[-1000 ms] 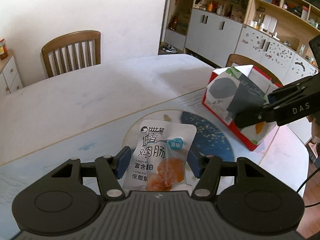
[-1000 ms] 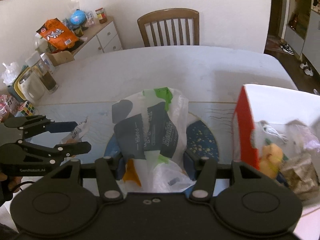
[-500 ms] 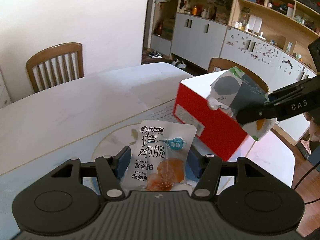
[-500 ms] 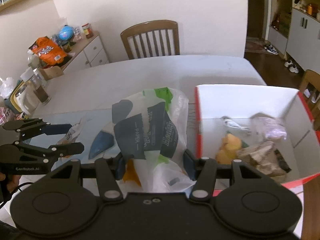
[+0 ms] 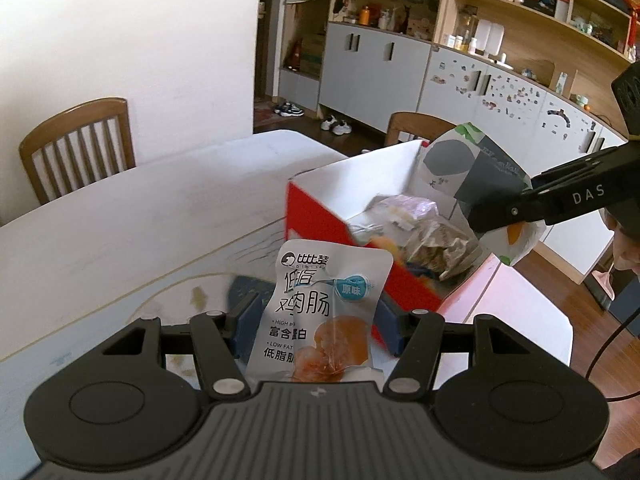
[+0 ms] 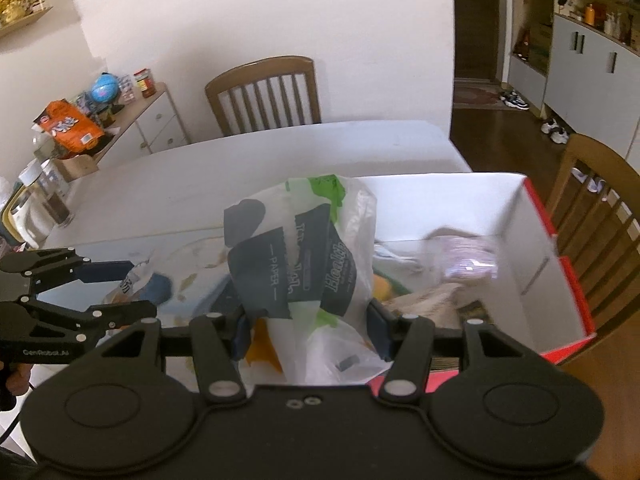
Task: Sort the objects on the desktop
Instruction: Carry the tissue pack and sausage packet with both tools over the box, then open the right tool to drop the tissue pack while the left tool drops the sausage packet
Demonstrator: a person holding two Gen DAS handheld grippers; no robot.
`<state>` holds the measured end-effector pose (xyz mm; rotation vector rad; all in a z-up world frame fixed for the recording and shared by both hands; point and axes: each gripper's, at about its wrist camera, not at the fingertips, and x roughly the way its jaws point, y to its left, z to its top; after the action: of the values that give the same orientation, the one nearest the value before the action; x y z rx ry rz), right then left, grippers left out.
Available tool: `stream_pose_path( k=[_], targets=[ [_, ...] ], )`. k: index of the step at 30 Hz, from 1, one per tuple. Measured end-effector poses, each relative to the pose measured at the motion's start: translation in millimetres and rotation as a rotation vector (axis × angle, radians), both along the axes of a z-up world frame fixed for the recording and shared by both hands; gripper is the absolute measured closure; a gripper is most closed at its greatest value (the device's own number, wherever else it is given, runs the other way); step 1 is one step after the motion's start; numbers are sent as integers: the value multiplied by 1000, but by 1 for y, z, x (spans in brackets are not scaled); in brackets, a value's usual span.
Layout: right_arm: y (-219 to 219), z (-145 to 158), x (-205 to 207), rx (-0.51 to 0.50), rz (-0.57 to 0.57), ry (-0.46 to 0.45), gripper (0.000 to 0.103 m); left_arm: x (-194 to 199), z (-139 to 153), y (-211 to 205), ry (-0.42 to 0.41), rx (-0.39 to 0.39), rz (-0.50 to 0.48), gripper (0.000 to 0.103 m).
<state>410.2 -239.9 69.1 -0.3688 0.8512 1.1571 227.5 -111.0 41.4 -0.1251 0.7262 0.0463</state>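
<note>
Here the left tool (image 5: pixel 316 316) pinches a snack pouch (image 5: pixel 320 312), the right tool (image 6: pixel 308 320) a tissue pack (image 6: pixel 296 264).

White plaster walls, daylight, no lamps visible. Dark wood floor (image 5: pixel 624 344). White dining table (image 6: pixel 280 160) with slatted wooden chairs: one at the far side (image 6: pixel 266 94), another at the right end (image 6: pixel 600 216). Grey cabinets under open wooden shelving (image 5: pixel 520 8) along one wall, low white drawer unit (image 6: pixel 156 124) on the other. Shoes (image 5: pixel 336 125) by the doorway.
</note>
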Motion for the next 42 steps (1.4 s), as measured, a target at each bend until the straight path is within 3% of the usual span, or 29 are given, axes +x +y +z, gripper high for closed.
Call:
stream_pose_path(
  k=[12, 23, 42],
  targets=[
    [-33, -2, 62, -15, -55, -27, 47, 61, 2, -55, -7, 25, -62, 43],
    [-28, -21, 103, -79, -63, -46, 47, 128, -3, -78, 29, 71, -85, 43],
    [-10, -66, 130, -208, -33, -34, 45, 225, -46, -90, 208, 192, -152, 43]
  ],
)
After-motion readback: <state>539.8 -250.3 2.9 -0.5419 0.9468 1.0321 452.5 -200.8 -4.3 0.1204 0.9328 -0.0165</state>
